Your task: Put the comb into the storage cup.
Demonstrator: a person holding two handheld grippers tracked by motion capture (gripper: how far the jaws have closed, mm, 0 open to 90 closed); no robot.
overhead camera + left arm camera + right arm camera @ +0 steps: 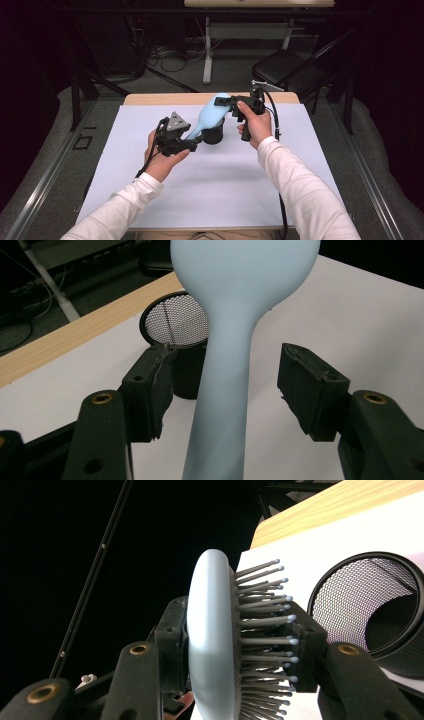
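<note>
A light blue hairbrush (206, 118) is held in the air over the white table cover (210, 190). My right gripper (226, 102) is shut on its head: in the right gripper view one jaw presses the smooth back of the brush head (210, 630) and the other presses the bristles (265, 630). My left gripper (193, 145) sits at the handle end. In the left gripper view the brush handle (225, 385) runs between my jaws with a gap on each side, so the left gripper (230, 390) is open around it. A black mesh cup (214, 134) stands upright just beneath the brush.
The mesh cup (175, 325) (375, 610) is the nearest obstacle under both grippers. The table's wooden far edge (160, 98) lies just behind them. A black folding chair (287, 70) and a desk frame (207, 50) stand on the floor beyond the table.
</note>
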